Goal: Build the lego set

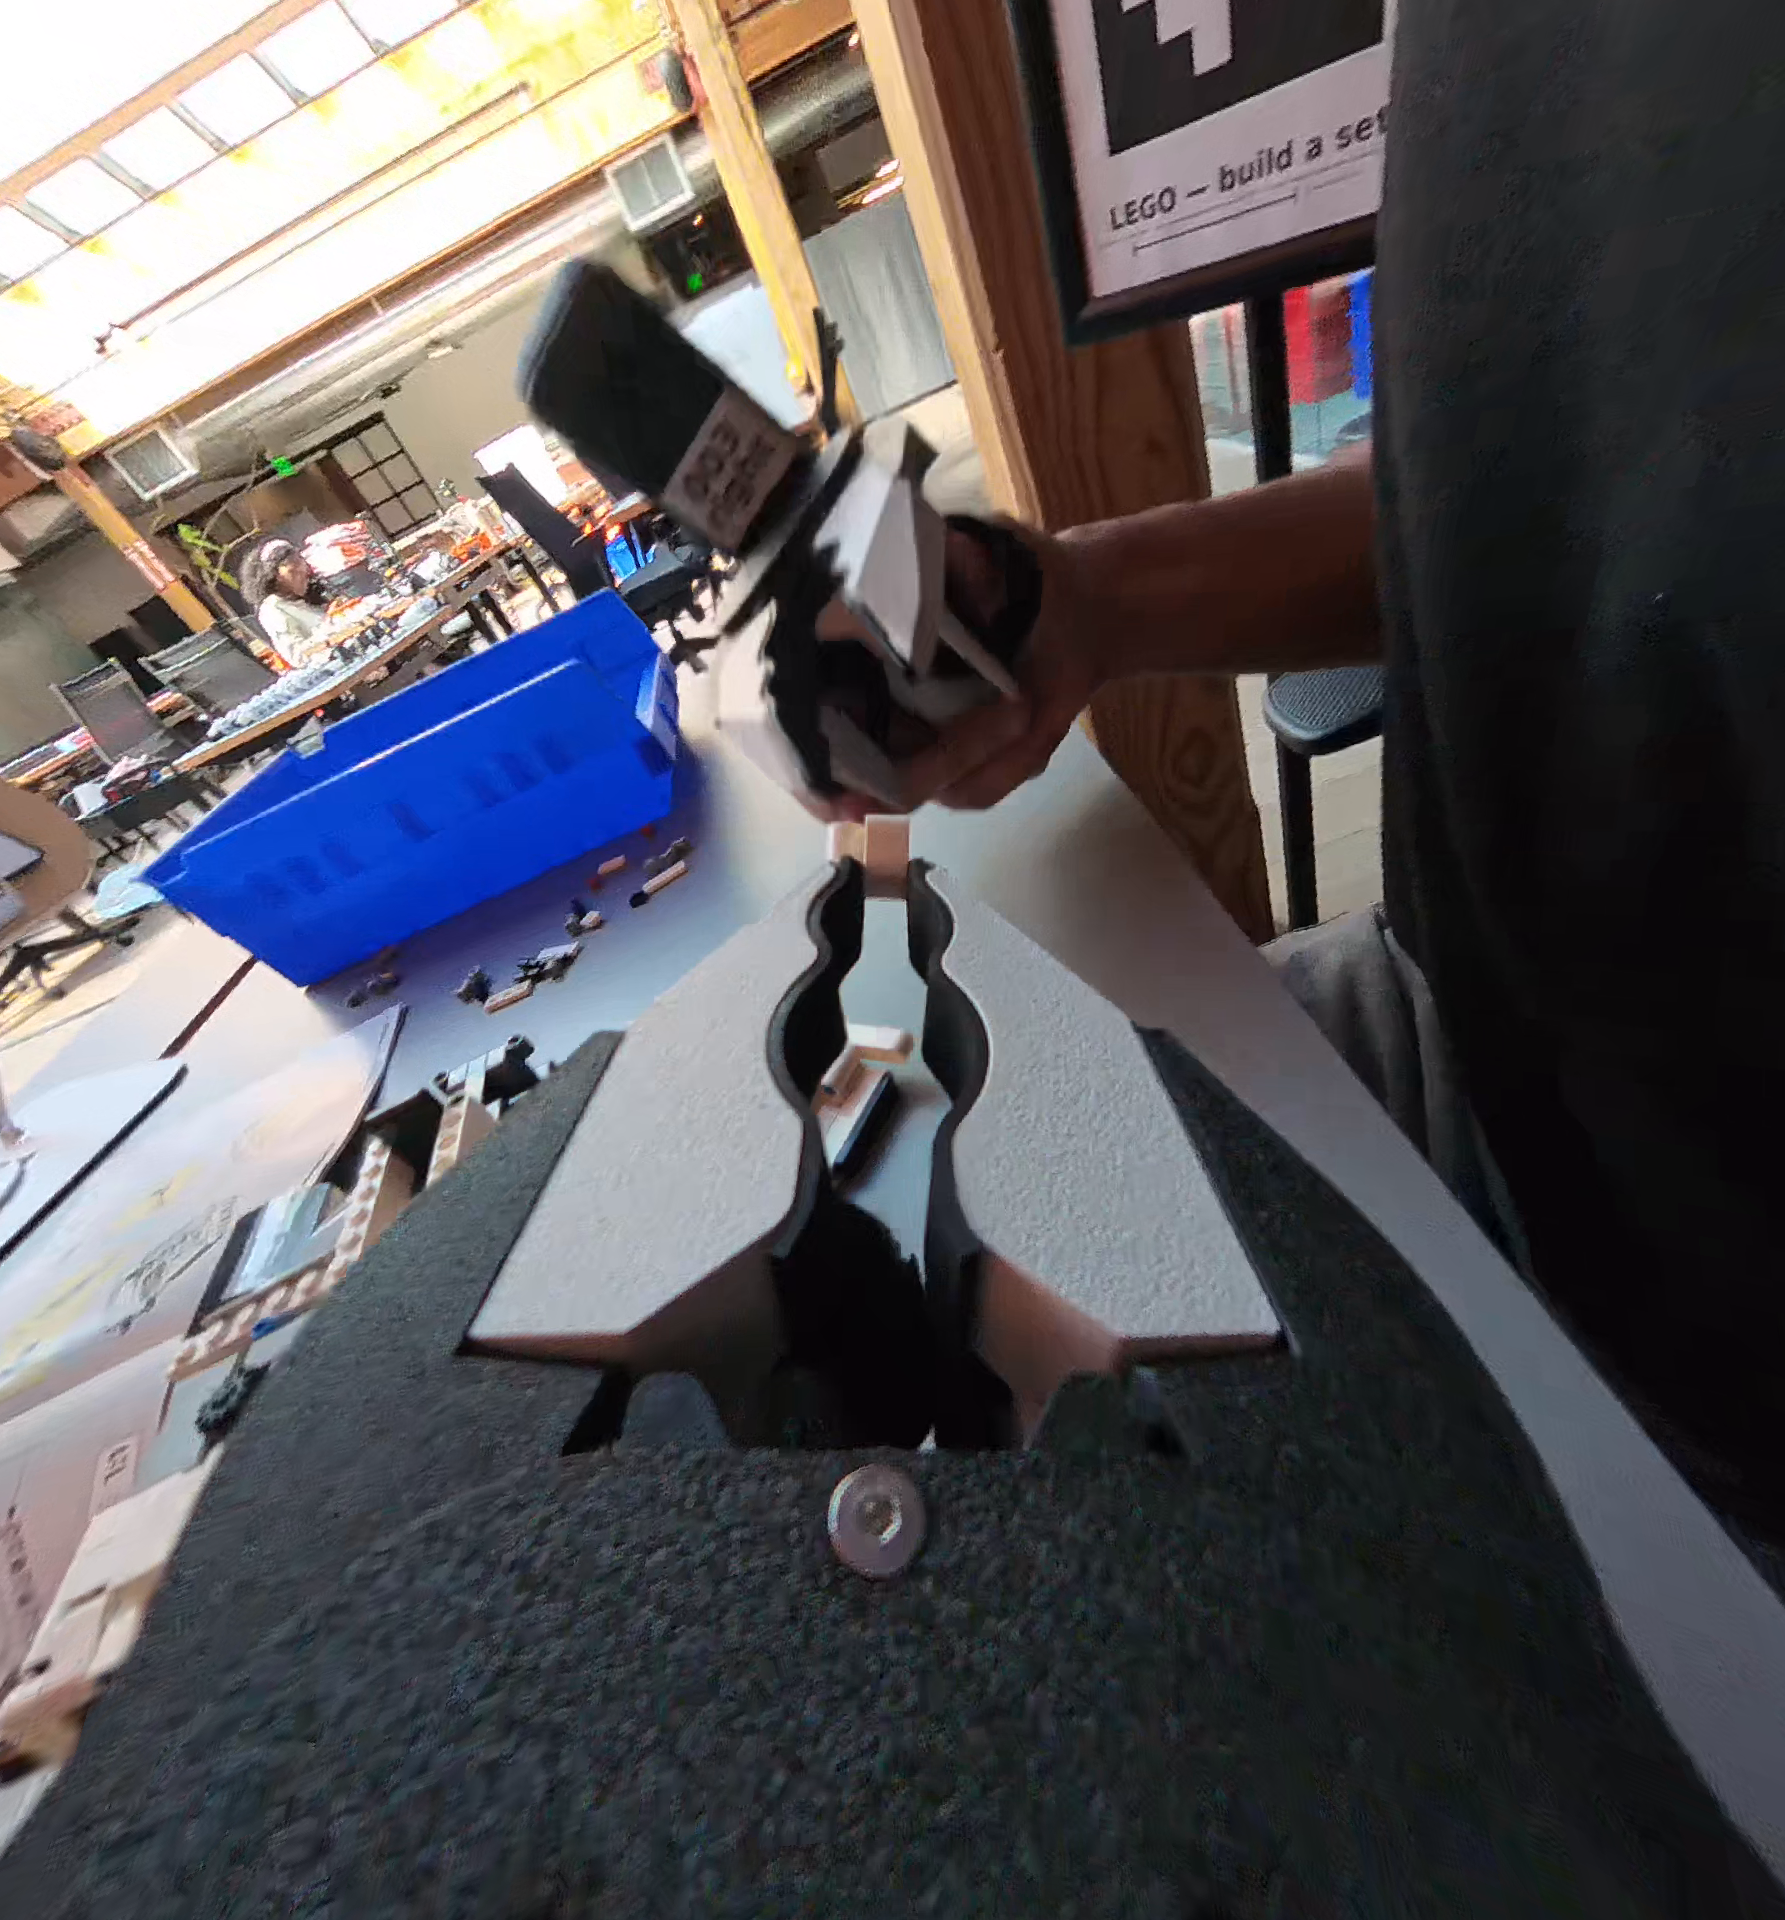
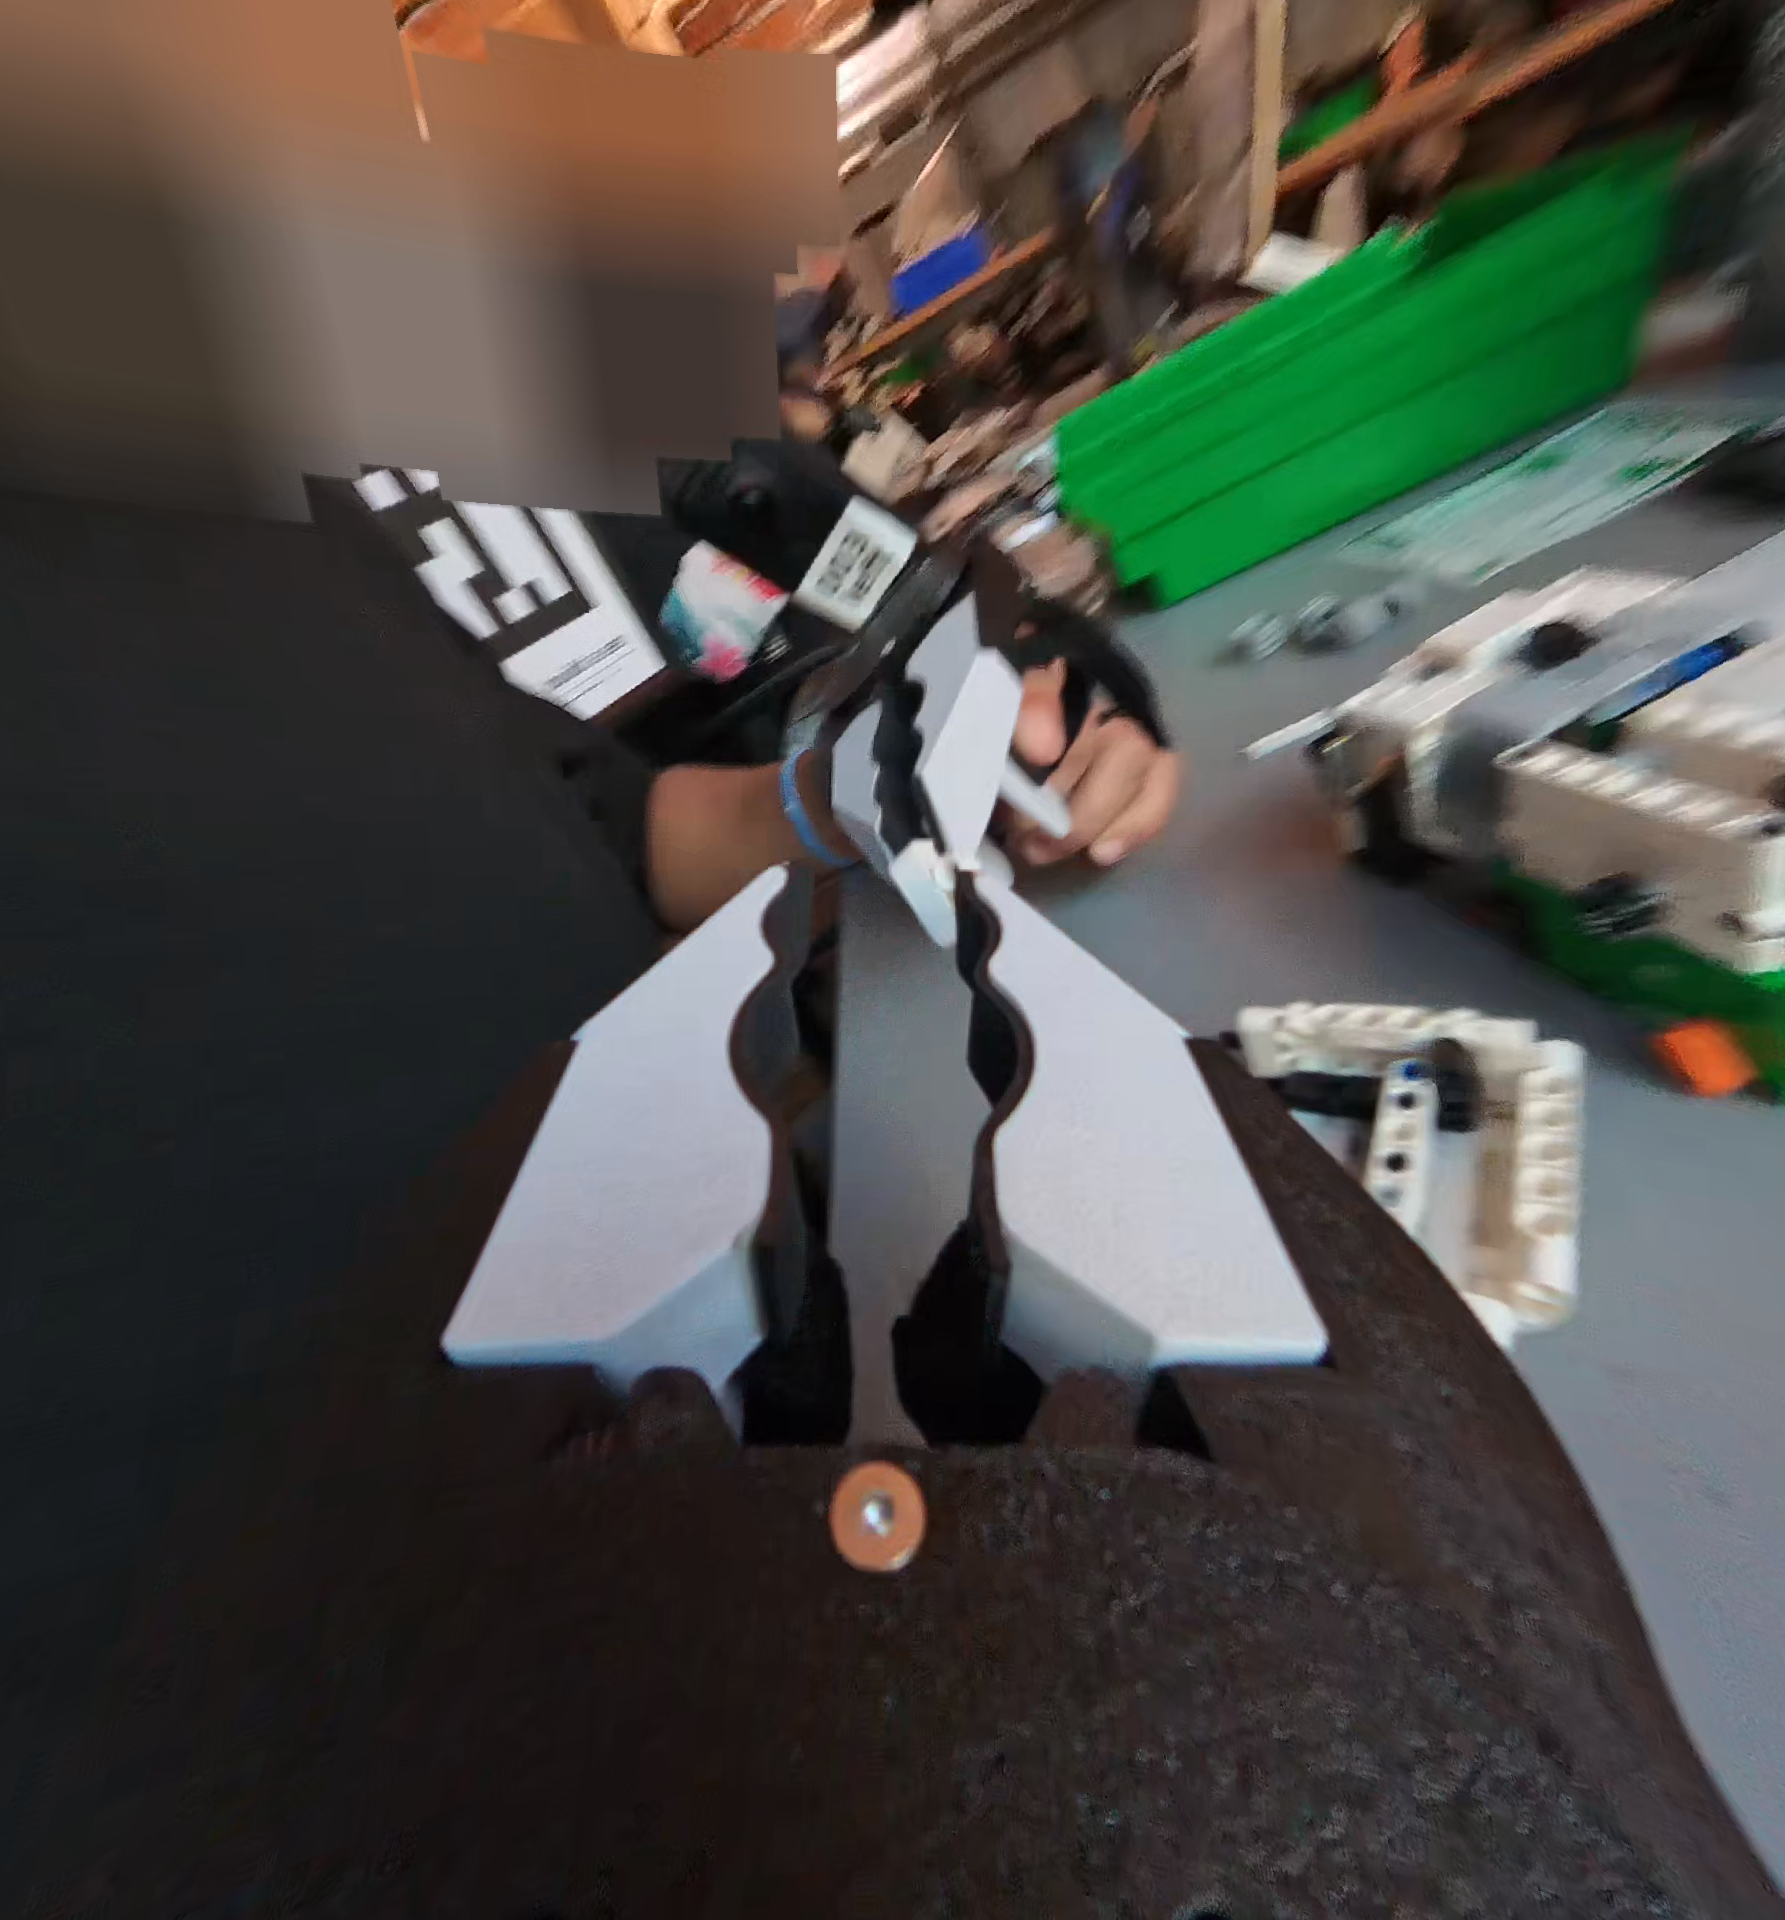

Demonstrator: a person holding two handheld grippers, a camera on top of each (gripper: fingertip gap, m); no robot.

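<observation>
Two claws meet tip to tip over a big grey table. On the table sits a big blue bin in the left wrist view and a long green bin in the right wrist view. Next in size is the big white and green lego build, lying on the table off to the right. Near it, closer to the camera, lies a smaller white lego frame. An open paper booklet with drawings lies flat on the table at the left.

The left gripper pinches a small tan lego piece at its very tips. The right gripper has its two fingers apart, with a gap between them, and nothing sits inside. In that view the piece looks white and touches the right finger's tip.

Little loose lego bits lie scattered in front of the blue bin. More small tan and black bits lie on the table under the left claw.
</observation>
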